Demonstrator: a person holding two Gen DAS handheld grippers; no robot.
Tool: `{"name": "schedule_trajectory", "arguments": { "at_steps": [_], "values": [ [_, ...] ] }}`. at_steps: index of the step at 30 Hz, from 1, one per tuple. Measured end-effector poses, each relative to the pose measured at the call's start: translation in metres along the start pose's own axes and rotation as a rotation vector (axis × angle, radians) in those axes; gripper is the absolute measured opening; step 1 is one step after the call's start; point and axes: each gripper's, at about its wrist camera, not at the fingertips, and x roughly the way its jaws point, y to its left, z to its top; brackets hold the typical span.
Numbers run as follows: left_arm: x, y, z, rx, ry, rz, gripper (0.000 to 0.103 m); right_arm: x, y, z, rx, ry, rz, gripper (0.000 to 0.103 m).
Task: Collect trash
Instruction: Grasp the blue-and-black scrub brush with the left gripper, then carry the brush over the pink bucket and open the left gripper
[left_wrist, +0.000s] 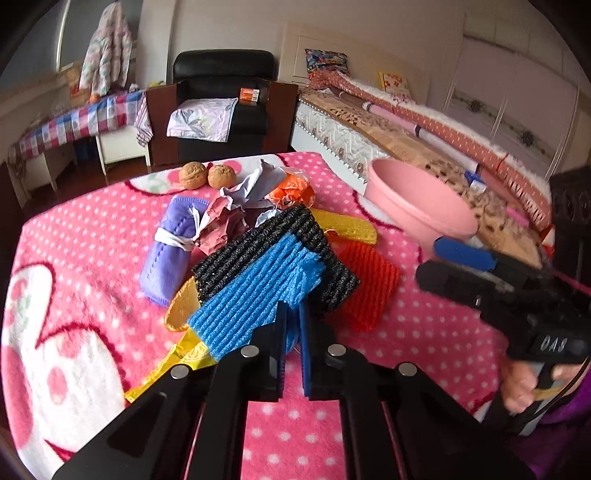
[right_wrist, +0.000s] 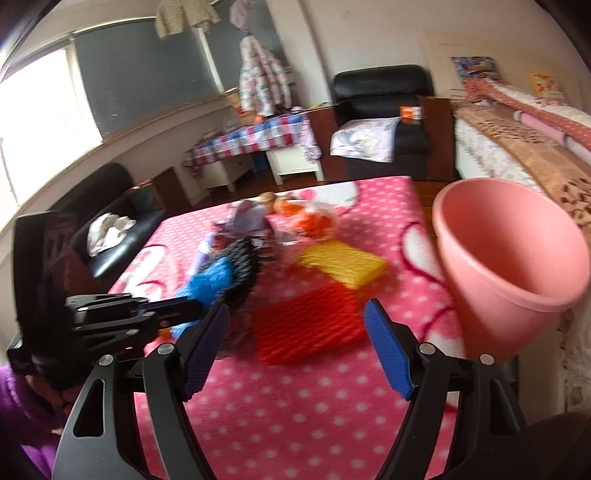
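My left gripper (left_wrist: 291, 314) is shut on the near corner of a blue foam net (left_wrist: 251, 295), which lies across a black foam net (left_wrist: 266, 251) on the pink dotted blanket (left_wrist: 92, 258). Around them lie a red foam net (left_wrist: 369, 284), a yellow foam net (left_wrist: 347, 229), crumpled paper (left_wrist: 236, 206) and an orange plastic bag (left_wrist: 291, 192). My right gripper (right_wrist: 297, 310) is open above the red foam net (right_wrist: 306, 325) with nothing between its fingers. A pink bin (right_wrist: 509, 258) stands tilted at the blanket's right edge, its mouth towards me.
Two walnuts (left_wrist: 207, 176) and a rolled purple cloth (left_wrist: 170, 251) lie by the pile, with a yellow bag (left_wrist: 184, 354) under its near side. Beyond the table are a black armchair (left_wrist: 221, 85), a bed (left_wrist: 406, 140) on the right and a checked table (left_wrist: 81, 122) on the left.
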Motion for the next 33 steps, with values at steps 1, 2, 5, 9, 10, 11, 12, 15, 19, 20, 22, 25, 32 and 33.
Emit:
{"name": "schedule_trajectory", "arguments": {
  "at_steps": [1, 2, 5, 9, 10, 11, 12, 15, 19, 20, 22, 25, 32, 33],
  "values": [
    [-0.001, 0.002, 0.000, -0.009, -0.002, -0.009, 0.005, 0.001, 0.003, 0.000, 0.000, 0.004, 0.028, 0.076],
    [-0.002, 0.003, 0.000, -0.012, -0.005, -0.008, 0.005, 0.003, 0.006, 0.001, 0.000, 0.014, 0.064, 0.076],
    [-0.006, 0.005, -0.002, -0.025, -0.015, -0.003, 0.005, 0.015, 0.015, 0.002, 0.009, 0.059, 0.138, 0.076],
    [-0.008, 0.012, -0.005, -0.059, -0.018, -0.017, 0.005, 0.039, 0.023, 0.003, 0.028, 0.127, 0.191, 0.066],
    [-0.008, 0.013, -0.005, -0.067, -0.018, -0.018, 0.005, 0.045, 0.025, 0.003, 0.034, 0.139, 0.200, 0.061],
    [-0.008, 0.013, -0.006, -0.071, -0.019, -0.019, 0.005, 0.050, 0.025, 0.003, 0.041, 0.154, 0.207, 0.055],
    [-0.009, 0.015, -0.006, -0.079, -0.021, -0.024, 0.005, 0.054, 0.026, 0.003, 0.046, 0.167, 0.212, 0.050],
    [-0.010, 0.017, -0.006, -0.089, -0.025, -0.027, 0.005, 0.063, 0.025, 0.004, 0.068, 0.191, 0.222, 0.024],
    [-0.016, 0.021, -0.006, -0.103, -0.034, -0.027, 0.005, 0.059, 0.019, 0.007, 0.098, 0.169, 0.234, 0.012],
    [-0.019, 0.021, -0.005, -0.108, -0.039, -0.023, 0.005, 0.054, 0.018, 0.008, 0.098, 0.159, 0.231, 0.012],
    [-0.024, 0.023, -0.002, -0.114, -0.050, -0.018, 0.005, 0.044, 0.016, 0.012, 0.093, 0.131, 0.221, 0.012],
    [-0.035, 0.024, 0.004, -0.126, -0.077, -0.011, 0.005, 0.028, 0.010, 0.020, 0.086, 0.084, 0.196, 0.012],
    [-0.053, 0.010, 0.025, -0.120, -0.136, -0.012, 0.005, -0.012, -0.010, 0.038, 0.087, -0.033, 0.091, 0.012],
    [-0.053, 0.006, 0.028, -0.117, -0.141, -0.015, 0.005, -0.016, -0.015, 0.040, 0.090, -0.047, 0.068, 0.012]
  ]
}}
